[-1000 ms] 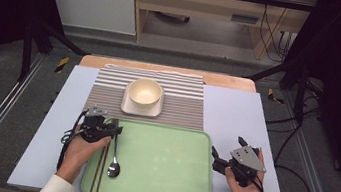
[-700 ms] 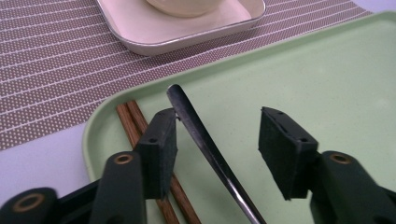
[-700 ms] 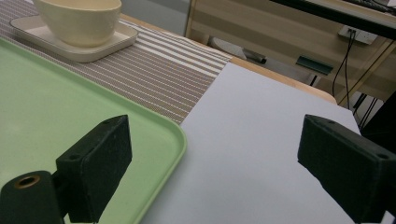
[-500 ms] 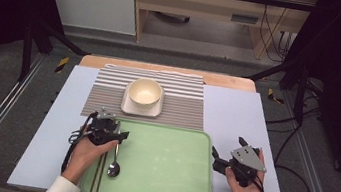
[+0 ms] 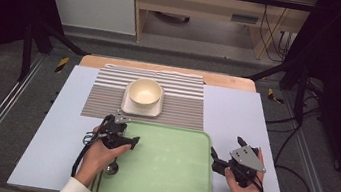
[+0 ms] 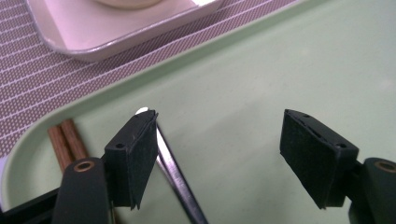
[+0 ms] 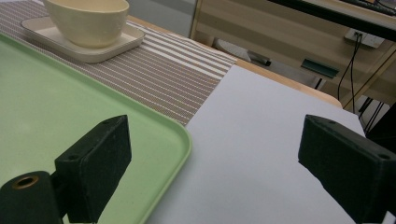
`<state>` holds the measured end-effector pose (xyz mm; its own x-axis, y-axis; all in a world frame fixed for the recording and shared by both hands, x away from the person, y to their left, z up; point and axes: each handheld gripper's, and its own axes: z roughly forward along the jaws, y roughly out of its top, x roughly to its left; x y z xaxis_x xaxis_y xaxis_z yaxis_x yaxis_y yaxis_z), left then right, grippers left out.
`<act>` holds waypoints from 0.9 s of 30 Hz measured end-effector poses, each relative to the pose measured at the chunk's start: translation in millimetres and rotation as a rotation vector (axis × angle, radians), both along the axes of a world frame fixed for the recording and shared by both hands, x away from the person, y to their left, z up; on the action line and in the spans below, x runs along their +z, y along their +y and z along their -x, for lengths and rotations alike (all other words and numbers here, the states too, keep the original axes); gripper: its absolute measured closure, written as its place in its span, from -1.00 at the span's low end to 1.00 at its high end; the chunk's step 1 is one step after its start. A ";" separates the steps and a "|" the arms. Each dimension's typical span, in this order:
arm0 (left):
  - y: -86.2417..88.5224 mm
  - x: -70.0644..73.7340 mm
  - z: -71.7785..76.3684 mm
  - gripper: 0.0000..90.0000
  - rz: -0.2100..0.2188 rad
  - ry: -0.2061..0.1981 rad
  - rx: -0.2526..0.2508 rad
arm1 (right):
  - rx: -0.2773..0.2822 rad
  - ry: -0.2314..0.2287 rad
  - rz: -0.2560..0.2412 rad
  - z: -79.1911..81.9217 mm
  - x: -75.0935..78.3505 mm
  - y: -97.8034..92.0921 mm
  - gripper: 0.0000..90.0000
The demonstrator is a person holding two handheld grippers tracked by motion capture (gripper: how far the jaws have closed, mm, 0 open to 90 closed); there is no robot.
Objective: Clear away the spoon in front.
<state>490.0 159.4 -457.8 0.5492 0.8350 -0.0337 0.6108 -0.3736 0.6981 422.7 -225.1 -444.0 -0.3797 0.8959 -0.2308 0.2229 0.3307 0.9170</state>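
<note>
Steel spoon handle half hidden behind the spread left claw, bowl end cut off

My table is evenly lit from overhead while the room around it falls dark. Under my left claw, the spoon handle glints, and both claws' near pads look soft, slightly blurred.

The left claw is held low with jaws spread wide, gripped by the left hand, while the right claw is likewise held agape by the right hand.
</note>
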 end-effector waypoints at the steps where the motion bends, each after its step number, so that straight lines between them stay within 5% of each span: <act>1: 0.5 1.7 -0.2 -0.39 0.005 -0.004 0.001 | 0.000 0.000 0.000 0.0 -0.1 0.1 -0.79; 15: 12.4 17.5 -13.6 -0.42 0.070 -0.093 0.037 | 0.001 0.011 0.002 -1.1 -1.1 0.7 -0.81; 27: 15.3 44.7 -28.0 -0.56 0.101 -0.194 0.044 | -0.027 0.088 -0.021 -4.4 -5.3 0.6 -0.85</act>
<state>518.0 174.7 -413.1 0.5166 0.8561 -0.0156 0.4759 -0.2720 0.8364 427.1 -224.4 -449.3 -0.3730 0.9104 -0.1788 0.3115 0.3044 0.9001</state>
